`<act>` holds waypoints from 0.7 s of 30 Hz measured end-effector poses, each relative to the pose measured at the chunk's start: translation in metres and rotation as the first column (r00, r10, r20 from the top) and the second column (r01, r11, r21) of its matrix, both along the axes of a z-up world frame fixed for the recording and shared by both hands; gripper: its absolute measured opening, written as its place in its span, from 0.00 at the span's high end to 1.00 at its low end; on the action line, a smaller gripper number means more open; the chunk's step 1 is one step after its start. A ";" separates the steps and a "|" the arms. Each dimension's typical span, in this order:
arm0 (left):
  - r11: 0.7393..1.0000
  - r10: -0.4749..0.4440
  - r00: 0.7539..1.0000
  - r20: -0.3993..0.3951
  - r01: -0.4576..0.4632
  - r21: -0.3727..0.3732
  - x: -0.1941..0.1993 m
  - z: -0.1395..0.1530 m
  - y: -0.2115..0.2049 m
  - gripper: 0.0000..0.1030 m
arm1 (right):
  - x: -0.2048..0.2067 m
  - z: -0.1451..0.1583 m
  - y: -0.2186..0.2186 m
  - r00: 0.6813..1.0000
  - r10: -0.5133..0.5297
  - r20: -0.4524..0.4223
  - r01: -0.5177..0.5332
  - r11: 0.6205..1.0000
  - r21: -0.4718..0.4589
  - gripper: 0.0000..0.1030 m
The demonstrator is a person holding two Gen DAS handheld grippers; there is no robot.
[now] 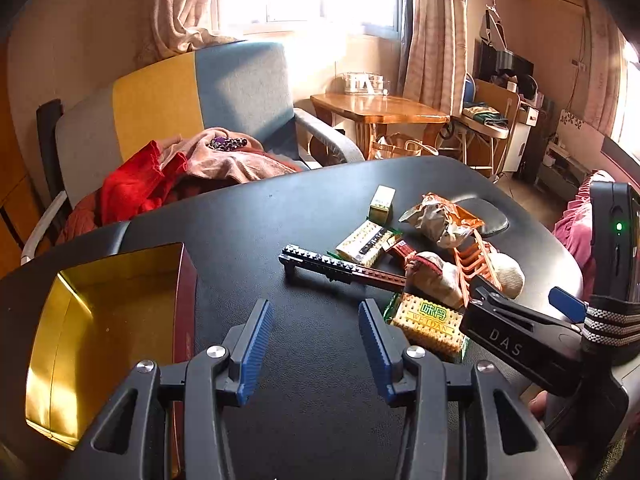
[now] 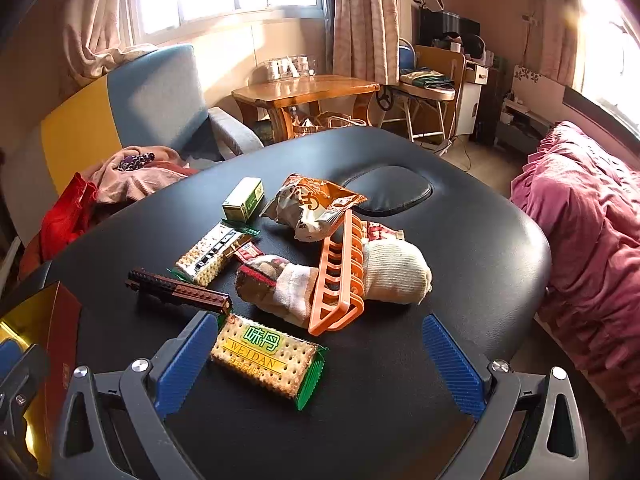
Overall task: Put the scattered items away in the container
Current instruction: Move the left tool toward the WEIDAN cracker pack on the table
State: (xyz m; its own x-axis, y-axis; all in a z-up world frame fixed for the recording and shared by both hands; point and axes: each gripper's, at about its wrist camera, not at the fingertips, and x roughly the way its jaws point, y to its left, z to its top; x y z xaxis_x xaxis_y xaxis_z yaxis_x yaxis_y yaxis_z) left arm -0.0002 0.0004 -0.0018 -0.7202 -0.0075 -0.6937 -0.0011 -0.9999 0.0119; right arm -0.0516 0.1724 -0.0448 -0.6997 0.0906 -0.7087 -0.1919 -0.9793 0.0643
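While both tools hung over the dark padded surface [image 2: 460, 240], the left hand-held gripper [image 1: 316, 344] stood spread with nothing between its blue pads, above bare surface just right of the container [image 1: 116, 312], a gold-lined box with red outer walls that showed no items inside in the part visible. The right hand-held gripper [image 2: 320, 364] was also spread wide and held nothing, its left pad just beside the near cracker pack [image 2: 266, 354], which lay flat in a green-edged wrapper. All scattered items sat on the surface outside the box: a second cracker pack [image 2: 212, 258], a small green-and-white carton [image 2: 243, 200], a crumpled snack bag [image 2: 316, 208], a long brick-built bar [image 2: 180, 290], an orange plastic rack [image 2: 340, 276] leaning over two stuffed socks [image 2: 394, 276], and a small red packet [image 2: 248, 254] half hidden under the pile. Judged by look, the cracker pack would be light, stiff but breakable, with a slick film wrapper; a hold across its short width near the middle, with gentle squeeze, seemed safest. The brick bar looked rigid yet liable to snap at a joint, so mid-length was the better spot. The rack looked light and stiff, easy to pinch on one rail, though lifting it might drag the socks. Socks looked soft and would compress; the snack bag looked crinkly, slippery and best taken at a crimped end.
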 end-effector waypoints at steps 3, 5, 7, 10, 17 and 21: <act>1.000 -0.005 1.000 0.009 0.005 -0.002 -0.001 -0.004 0.001 0.56 | 0.001 0.001 0.000 1.000 0.007 0.000 -0.007 1.000 0.006 0.00; 1.000 -0.009 1.000 0.014 0.009 -0.003 -0.001 -0.007 0.002 0.56 | 0.005 0.000 0.000 1.000 0.010 -0.005 -0.010 1.000 0.012 0.00; 1.000 -0.017 1.000 0.018 0.017 0.000 0.003 -0.012 0.003 0.56 | 0.003 -0.007 0.001 1.000 0.024 0.015 -0.024 1.000 0.006 0.00; 0.999 -0.043 0.997 0.068 0.042 0.015 0.002 -0.028 0.001 0.56 | 0.006 -0.012 0.006 0.991 0.134 0.001 -0.134 0.989 -0.066 0.00; 0.996 -0.084 0.980 0.182 0.083 0.014 0.001 -0.076 -0.003 0.56 | 0.005 -0.036 0.030 0.931 0.364 -0.030 -0.352 0.872 -0.340 0.00; 0.995 -0.097 0.968 0.232 0.096 0.016 0.003 -0.098 -0.005 0.56 | -0.016 -0.040 0.026 0.885 0.465 -0.023 -0.431 0.798 -0.421 0.00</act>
